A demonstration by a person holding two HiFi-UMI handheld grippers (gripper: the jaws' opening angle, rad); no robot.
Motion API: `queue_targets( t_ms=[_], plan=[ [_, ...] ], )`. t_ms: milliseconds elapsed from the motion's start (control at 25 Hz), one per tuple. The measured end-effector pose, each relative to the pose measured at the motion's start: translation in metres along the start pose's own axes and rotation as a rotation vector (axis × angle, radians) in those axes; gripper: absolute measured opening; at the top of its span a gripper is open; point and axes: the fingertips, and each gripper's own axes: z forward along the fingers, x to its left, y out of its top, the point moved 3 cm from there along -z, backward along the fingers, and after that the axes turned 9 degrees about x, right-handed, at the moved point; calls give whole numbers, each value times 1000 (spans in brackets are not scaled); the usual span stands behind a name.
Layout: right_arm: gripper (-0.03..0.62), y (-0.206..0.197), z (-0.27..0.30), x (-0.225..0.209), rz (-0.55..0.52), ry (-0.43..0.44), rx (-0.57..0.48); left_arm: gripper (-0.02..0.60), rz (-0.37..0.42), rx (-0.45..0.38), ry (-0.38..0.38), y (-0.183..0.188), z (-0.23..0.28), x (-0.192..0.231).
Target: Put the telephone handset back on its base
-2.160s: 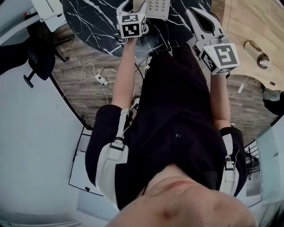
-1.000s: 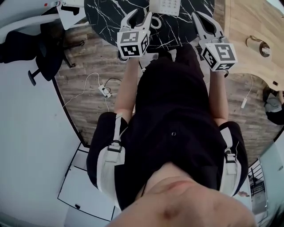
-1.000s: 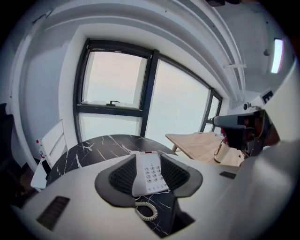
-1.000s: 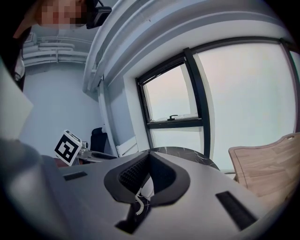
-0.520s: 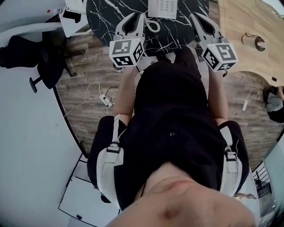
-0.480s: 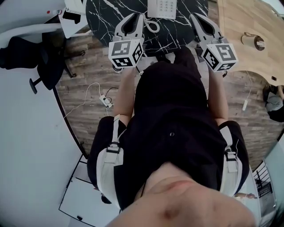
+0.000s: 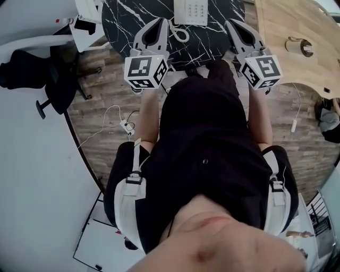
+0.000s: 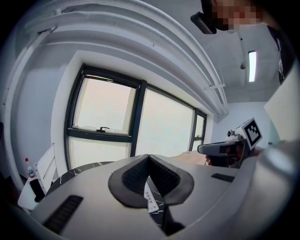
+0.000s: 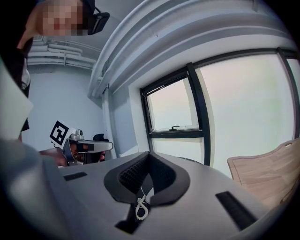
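Both forearms reach forward, roughly level. The left gripper (image 7: 161,21) at eleven o'clock and the right gripper (image 7: 232,23) at one o'clock are pressed together, empty. The telephone (image 7: 191,10) sits at twelve o'clock between them on the marble table (image 7: 127,16).

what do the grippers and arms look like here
The left gripper and right gripper are pale grey shells with black ribbed pads, each carrying a white cube of black square markers. The person wears a black top; the forearms are unsleeved.
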Motion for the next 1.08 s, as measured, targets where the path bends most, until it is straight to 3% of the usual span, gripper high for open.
queue_targets(
  t_ms=[480,1080],
  plan=[
    [29,1,0,3,-3,-1,-1,15,9,-11,-45,8,2,-5],
    [29,8,6,4,-24,0,-1,15,1,0,-49,8,8,3]
  ],
)
